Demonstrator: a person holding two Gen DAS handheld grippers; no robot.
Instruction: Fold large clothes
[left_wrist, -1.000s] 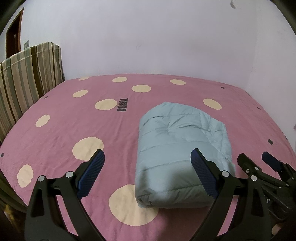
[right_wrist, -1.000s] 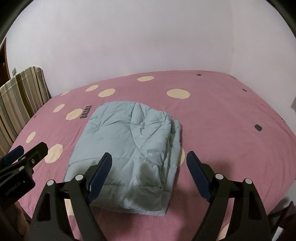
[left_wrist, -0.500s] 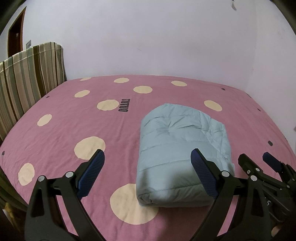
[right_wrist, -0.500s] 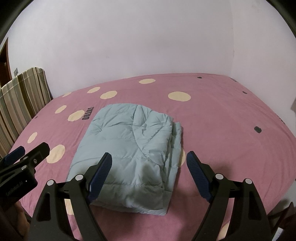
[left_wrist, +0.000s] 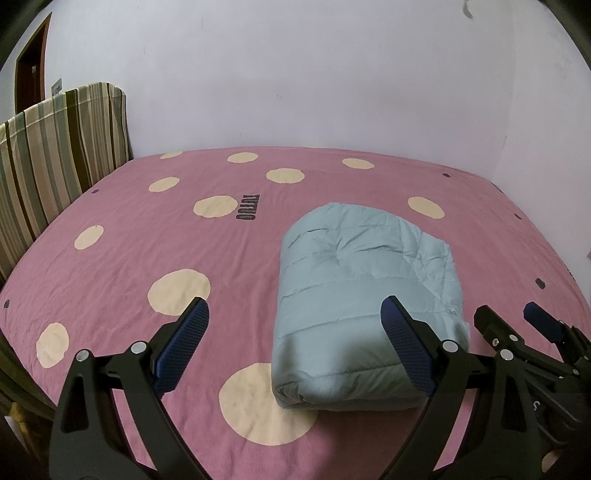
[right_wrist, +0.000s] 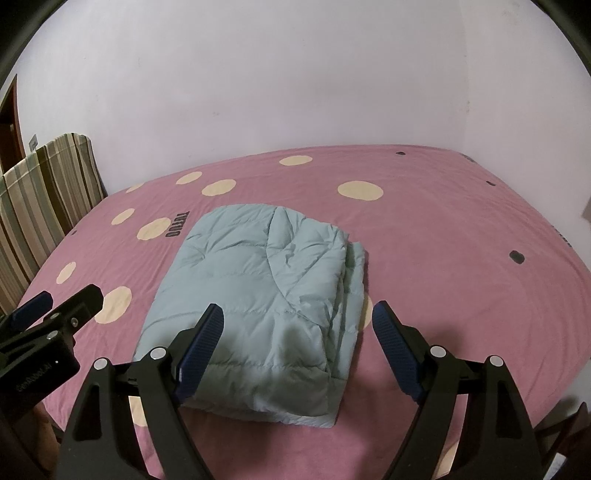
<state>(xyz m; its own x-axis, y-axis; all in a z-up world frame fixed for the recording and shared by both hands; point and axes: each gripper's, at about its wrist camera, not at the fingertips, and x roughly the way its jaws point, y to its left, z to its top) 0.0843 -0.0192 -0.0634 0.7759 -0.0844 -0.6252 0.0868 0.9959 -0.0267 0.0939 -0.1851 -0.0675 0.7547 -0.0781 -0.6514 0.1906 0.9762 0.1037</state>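
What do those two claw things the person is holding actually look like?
Each is a black plastic claw. The left gripper and right gripper both have two angled fingers tipped with dark blue ridged pads, joined by silver rivets. The left one's body carries small pale lettering, seen from the right camera. No cables or sleeves show.
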